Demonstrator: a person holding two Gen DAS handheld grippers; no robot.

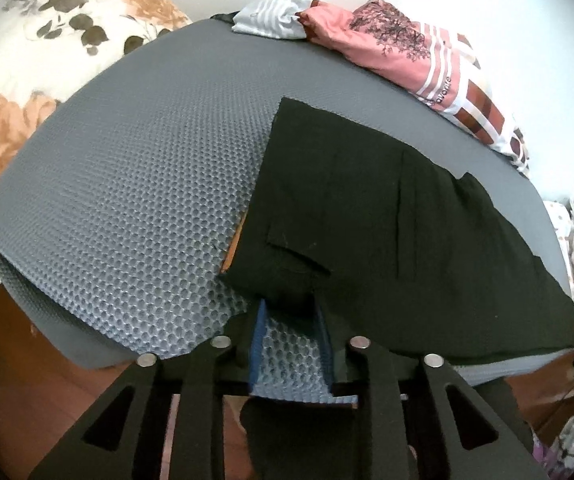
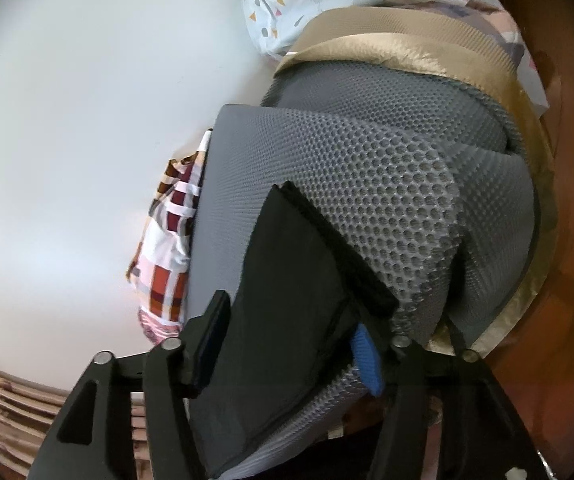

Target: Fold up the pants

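Pants (image 1: 387, 232) (black, folded) lie centre-right on grey mesh mat (image 1: 127, 184). L gripper (image 1: 291, 320) jaws apart, pinching nothing. R gripper (image 2: 287, 344) spread astride the pants' edge.

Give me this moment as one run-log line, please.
left gripper open at pants edge | right gripper open, pants between jaws | grey mesh mat

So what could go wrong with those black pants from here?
The black pants lie near the grey mesh pad's front edge, so a tug might drag them off. The left hand-held gripper reaches only a corner, which could slip out. The patterned clothes close behind could get caught in a fold.
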